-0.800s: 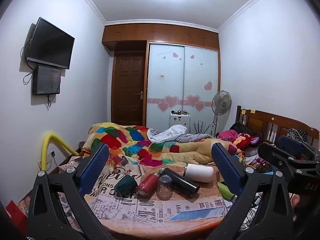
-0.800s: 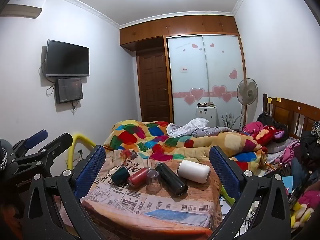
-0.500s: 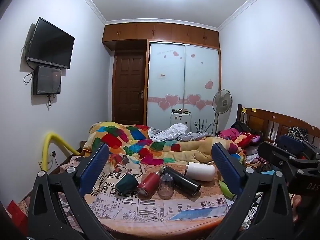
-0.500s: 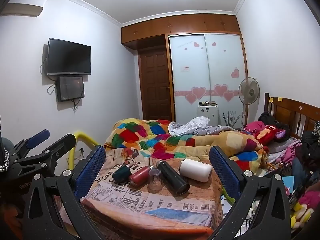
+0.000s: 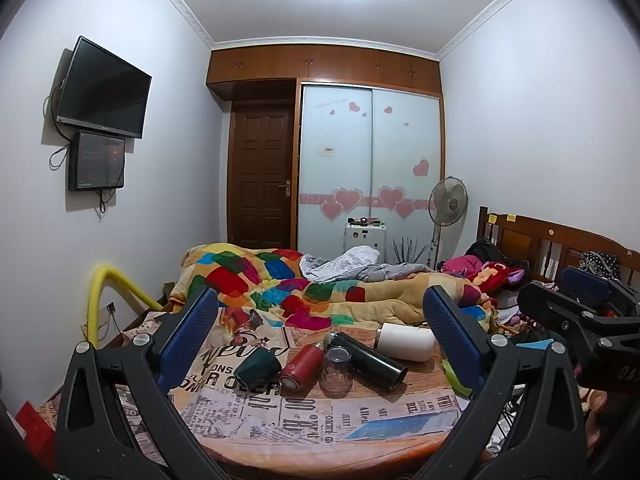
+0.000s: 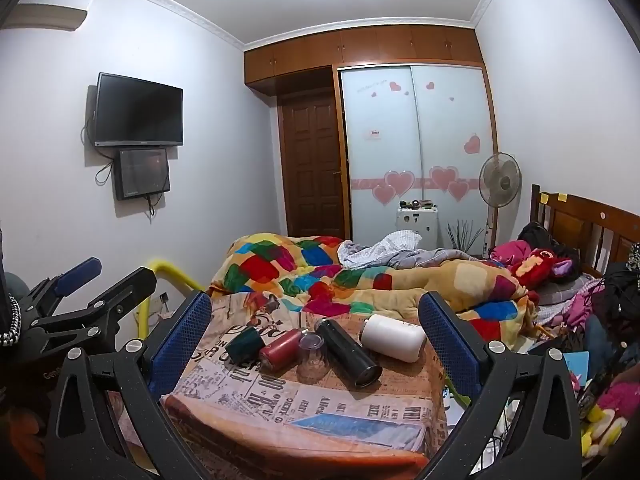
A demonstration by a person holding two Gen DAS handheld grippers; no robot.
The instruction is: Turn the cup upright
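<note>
A clear glass cup [image 5: 337,370] stands upside down on a newsprint cloth [image 5: 320,412]; it also shows in the right wrist view [image 6: 313,360]. Around it lie a dark green cup [image 5: 258,364], a red bottle [image 5: 302,365], a black flask [image 5: 366,360] and a white flask [image 5: 405,341], all on their sides. My left gripper [image 5: 320,332] is open and empty, well short of the cups. My right gripper [image 6: 316,328] is open and empty, also short of them. The right gripper shows at the right edge of the left view [image 5: 576,320].
A patchwork quilt [image 5: 304,284] is heaped behind the cloth. A yellow pipe [image 5: 100,300] curves up at the left. A wooden headboard [image 5: 556,244] and piled clothes and toys [image 6: 552,268] are on the right. A fan [image 5: 448,200] stands by the wardrobe.
Both cameras have tilted up a little and moved slightly closer to the cups. The cups and flasks have not moved. Both grippers stay open.
</note>
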